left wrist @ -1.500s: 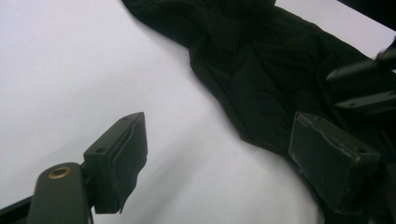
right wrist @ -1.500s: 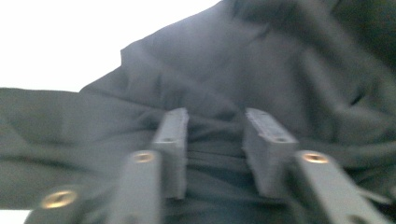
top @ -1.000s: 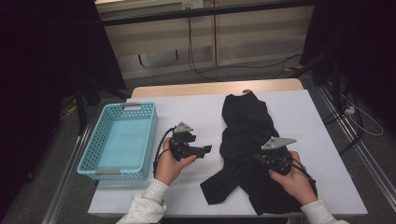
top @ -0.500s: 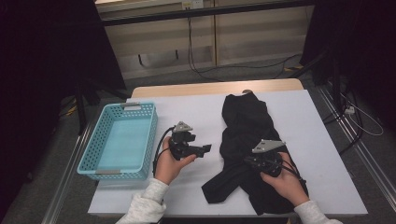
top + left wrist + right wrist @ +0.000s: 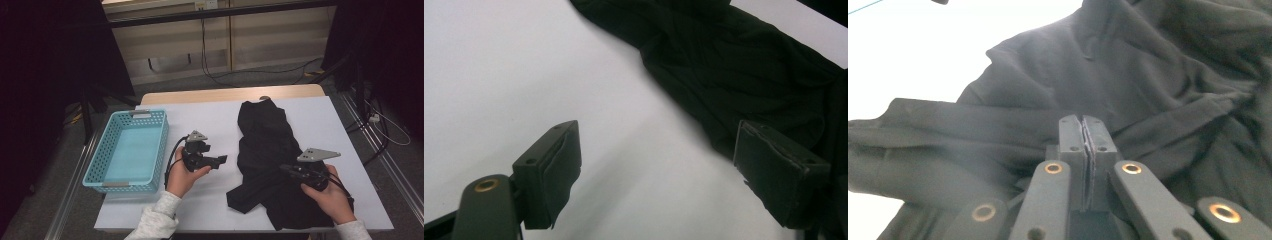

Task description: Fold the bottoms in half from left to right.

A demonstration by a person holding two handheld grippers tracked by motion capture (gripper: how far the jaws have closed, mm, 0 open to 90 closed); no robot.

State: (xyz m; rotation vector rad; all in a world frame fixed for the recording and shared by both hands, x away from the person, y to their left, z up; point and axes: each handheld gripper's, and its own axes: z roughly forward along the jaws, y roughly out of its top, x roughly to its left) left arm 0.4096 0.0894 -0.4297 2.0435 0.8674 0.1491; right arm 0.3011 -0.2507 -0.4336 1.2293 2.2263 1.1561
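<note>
Right gripper view: black garment [image 5: 1158, 90] beneath closed right claw [image 5: 1083, 131]

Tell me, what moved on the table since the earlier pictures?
The right gripper, its fingers shut, slid leftward over the crumpled black cloth garment, and the garment's lower left flap shifted a little with it. Whether cloth is pinched between those fingers can't be told. The left gripper stayed put with its fingers open over the white table. The light blue plastic basket did not move.
</note>
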